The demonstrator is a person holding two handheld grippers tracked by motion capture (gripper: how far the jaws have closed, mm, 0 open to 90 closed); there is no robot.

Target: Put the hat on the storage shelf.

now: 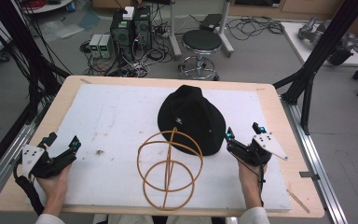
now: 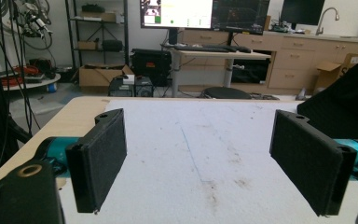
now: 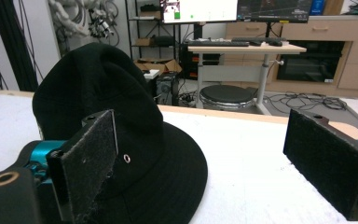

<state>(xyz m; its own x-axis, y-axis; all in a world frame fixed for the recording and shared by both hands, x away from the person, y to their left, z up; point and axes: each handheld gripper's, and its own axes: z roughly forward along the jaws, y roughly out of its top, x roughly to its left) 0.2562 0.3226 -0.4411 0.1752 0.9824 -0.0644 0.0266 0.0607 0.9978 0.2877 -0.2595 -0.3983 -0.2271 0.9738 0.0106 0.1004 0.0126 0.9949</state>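
your right claw point(image 1: 242, 132) gapes wide just right of the hat point(image 1: 192, 119), its brim beside one jaw. your left claw point(image 1: 63, 141) gapes wide too, far left on the worktop point(image 1: 270, 100), well apart from it.

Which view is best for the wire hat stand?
The high view: the wire hat stand shows whole there, tan hoops crossing, on the white mat in front of the black hat, its top hoop overlapping the brim. The gripper views give no clear sight of it; they look past open jaws at mat and hat.
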